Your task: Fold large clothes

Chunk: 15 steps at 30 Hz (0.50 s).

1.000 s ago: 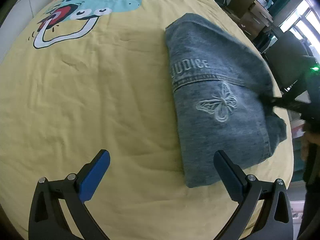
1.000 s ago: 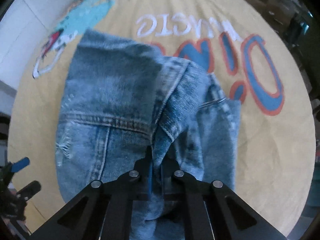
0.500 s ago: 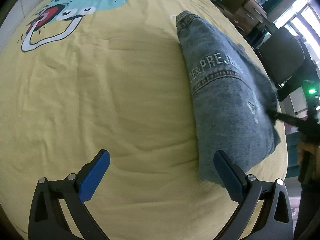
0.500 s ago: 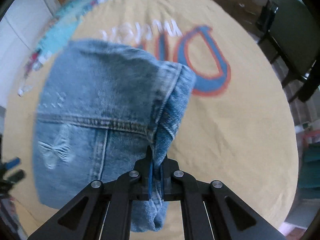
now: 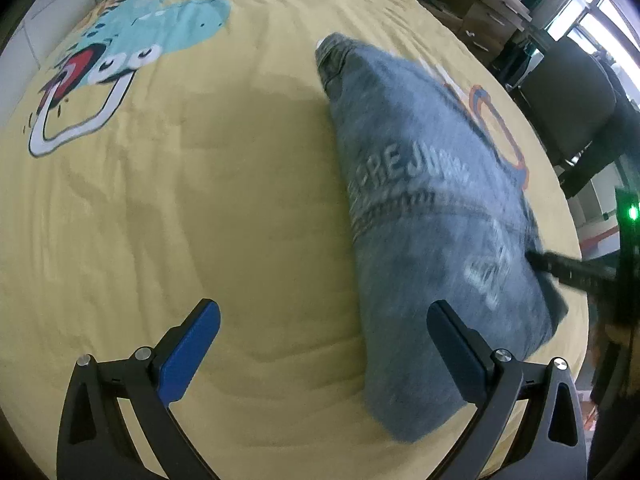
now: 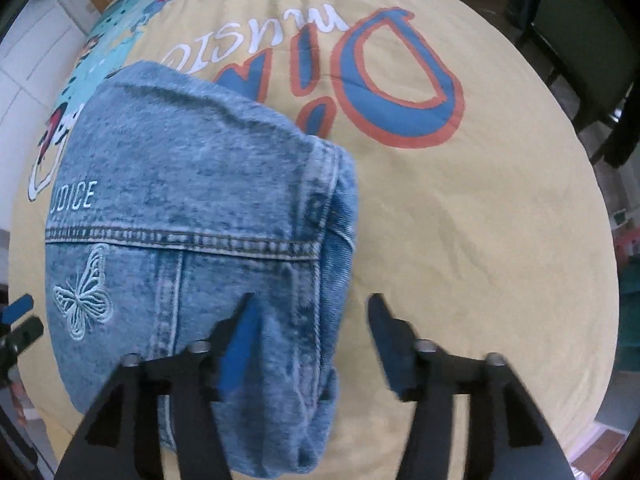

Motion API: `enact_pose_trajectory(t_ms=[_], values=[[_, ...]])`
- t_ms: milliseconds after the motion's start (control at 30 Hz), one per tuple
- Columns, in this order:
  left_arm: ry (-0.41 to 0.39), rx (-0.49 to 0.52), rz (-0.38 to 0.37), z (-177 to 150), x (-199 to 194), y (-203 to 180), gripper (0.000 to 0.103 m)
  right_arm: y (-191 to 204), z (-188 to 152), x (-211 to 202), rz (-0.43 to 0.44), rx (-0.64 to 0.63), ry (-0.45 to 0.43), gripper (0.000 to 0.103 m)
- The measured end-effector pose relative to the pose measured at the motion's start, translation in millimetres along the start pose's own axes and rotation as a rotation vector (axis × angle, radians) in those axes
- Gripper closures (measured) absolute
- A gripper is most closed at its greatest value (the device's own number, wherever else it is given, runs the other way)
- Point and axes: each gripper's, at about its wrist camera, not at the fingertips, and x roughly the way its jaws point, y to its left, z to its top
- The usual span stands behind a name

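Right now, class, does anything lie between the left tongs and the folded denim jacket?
Nothing visible does. The left tongs stand open over bare yellow bedsheet, and the denim jacket lies just beside the right-hand finger.

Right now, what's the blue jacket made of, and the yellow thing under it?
The jacket looks like stonewashed denim: mottled blue weave, thick stitched seams, and an embroidered butterfly. The yellow bedsheet looks like soft matte cotton, judging by its gentle wrinkles and printed cartoon, though the exact fabric is unclear.
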Motion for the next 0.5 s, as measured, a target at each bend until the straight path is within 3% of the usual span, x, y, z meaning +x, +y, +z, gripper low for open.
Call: enact_pose_trajectory(t_ms=[100, 200, 267, 367, 500], values=[[-0.017, -0.020, -0.006, 17, 0, -8, 0.001, -9, -2, -14, 0.055, 0.041, -0.066, 0.020], [-0.011, -0.001, 0.035, 32, 11, -22, 0.001, -14, 1, -23, 0.124, 0.073, -0.082, 0.017], [0.011, 0.019, 0.058, 39, 23, -32, 0.001, -11, 3, -22, 0.181, 0.077, -0.066, 0.003], [0.027, 0.033, 0.074, 38, 37, -41, 0.001, -5, 3, -12, 0.235, 0.074, -0.050, 0.001], [0.046, 0.020, 0.073, 38, 53, -43, 0.001, 8, -3, 10, 0.217, 0.024, -0.021, 0.001]])
